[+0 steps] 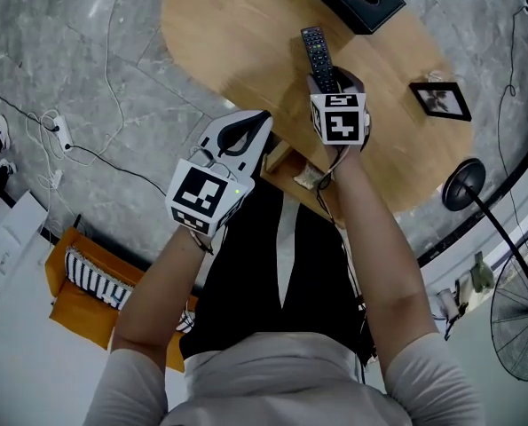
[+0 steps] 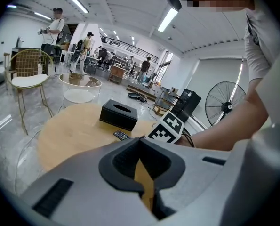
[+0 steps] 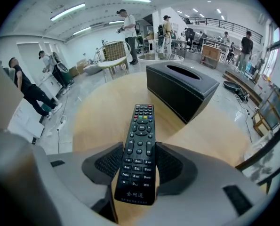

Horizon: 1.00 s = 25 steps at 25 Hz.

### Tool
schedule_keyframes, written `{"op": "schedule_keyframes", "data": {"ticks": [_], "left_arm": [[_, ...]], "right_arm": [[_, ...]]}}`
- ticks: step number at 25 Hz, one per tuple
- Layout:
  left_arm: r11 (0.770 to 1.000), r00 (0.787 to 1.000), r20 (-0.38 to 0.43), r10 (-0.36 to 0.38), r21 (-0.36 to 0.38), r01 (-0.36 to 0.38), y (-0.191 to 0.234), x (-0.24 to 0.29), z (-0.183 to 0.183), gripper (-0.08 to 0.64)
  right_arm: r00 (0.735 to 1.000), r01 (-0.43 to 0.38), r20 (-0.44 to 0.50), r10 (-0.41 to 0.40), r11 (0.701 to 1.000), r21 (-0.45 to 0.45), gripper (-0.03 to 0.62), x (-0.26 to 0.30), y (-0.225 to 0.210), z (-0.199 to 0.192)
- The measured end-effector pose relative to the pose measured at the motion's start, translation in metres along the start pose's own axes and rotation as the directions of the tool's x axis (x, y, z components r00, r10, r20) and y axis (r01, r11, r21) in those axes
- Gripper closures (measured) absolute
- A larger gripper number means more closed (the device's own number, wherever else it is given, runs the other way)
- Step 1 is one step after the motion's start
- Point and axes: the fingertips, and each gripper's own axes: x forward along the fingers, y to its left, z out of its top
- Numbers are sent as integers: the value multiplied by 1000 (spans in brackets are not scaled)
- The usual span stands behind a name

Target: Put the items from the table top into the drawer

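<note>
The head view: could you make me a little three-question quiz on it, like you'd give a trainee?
1. True or false: the left gripper is holding something.
2. What is clamped in the right gripper? A) a spoon B) a remote C) a cup
3. Fill in: on the table, to the right of the remote in the head view, lies a dark picture ___.

Key: 1. False: its jaws are shut on nothing. 2. B. 3. frame: the picture frame.
</note>
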Motion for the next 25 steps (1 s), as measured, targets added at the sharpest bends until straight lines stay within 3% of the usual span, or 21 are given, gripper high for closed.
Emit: {"op": "schedule_keyframes", "data": {"ticks": [7, 13, 25], "left_arm": [[1000, 998, 60, 7, 21, -8, -35, -19, 44, 551], [998, 992, 129, 12, 64, -20, -88, -50, 99, 551], [980, 970, 238, 48, 176, -91, -193, -126, 186, 551]], "right_arm": [[998, -8, 63, 9, 1000, -20, 360, -69, 1, 24], [992, -13, 127, 22, 997, -73, 360, -163, 5, 37], [944, -1, 328, 48, 990, -143, 360, -370, -4, 68]]}}
